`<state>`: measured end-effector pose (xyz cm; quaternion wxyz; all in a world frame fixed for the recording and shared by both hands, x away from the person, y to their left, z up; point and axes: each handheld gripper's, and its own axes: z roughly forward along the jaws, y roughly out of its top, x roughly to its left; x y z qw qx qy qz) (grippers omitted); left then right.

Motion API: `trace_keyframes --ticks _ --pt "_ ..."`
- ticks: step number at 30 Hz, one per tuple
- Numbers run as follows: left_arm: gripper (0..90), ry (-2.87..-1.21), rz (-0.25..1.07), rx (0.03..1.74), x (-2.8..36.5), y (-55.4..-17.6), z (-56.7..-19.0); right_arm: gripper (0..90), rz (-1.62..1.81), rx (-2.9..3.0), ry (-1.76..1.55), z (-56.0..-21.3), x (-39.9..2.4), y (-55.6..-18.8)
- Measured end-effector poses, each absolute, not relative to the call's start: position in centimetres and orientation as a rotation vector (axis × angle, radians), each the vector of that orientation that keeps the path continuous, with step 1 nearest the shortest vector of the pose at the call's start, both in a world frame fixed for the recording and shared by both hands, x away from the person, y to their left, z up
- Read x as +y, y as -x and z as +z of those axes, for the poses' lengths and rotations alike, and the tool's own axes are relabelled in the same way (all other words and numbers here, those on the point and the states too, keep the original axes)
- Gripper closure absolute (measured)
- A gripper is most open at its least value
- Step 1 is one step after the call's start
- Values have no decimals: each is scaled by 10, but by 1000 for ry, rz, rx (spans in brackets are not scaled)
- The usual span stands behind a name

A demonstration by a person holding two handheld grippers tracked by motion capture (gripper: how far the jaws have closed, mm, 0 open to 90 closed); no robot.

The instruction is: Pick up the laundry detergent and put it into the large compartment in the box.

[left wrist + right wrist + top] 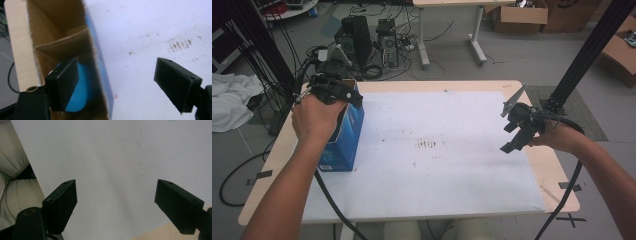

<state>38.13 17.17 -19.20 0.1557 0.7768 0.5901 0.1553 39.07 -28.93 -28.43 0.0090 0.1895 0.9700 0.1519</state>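
A blue cardboard box (346,134) stands open-topped at the left of the table. My left gripper (343,96) hangs just above its top, jaws wide apart. In the left gripper view the gripper (115,67) is open, straddling the box's right wall (100,75) without touching it. A round blue object (81,87) lies at the bottom of the brown inside, partly behind the left jaw. My right gripper (510,136) is open above the right edge of the white sheet (437,150). Nothing lies between its jaws in the right gripper view (115,186).
The white sheet covers most of the wooden table (557,175) and has dark smudges (429,145) in its middle. A black frame post (584,55) rises at the right rear. Computer towers (362,37) and cables sit on the floor behind. A white cloth (232,100) lies at the left.
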Motion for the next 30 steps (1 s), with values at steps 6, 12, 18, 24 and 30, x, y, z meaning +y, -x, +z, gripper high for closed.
trace_keyframes --ticks 6,12,18,24,30 --pt "191 -2304 428 1583 150 -382 -188 181 476 3029 -594 -284 -290 -391" --pt "188 -2370 414 1495 127 -384 -189 182 476 3030 -591 -285 -290 -391" --pt "188 -2440 393 1405 104 -387 -195 181 475 3032 -601 -285 -291 -390" --pt "189 -2518 370 1281 80 -389 -201 182 477 3033 -599 -283 -291 -390" --pt "193 -2582 362 1174 63 -389 -207 182 477 3035 -604 -283 -290 -392"
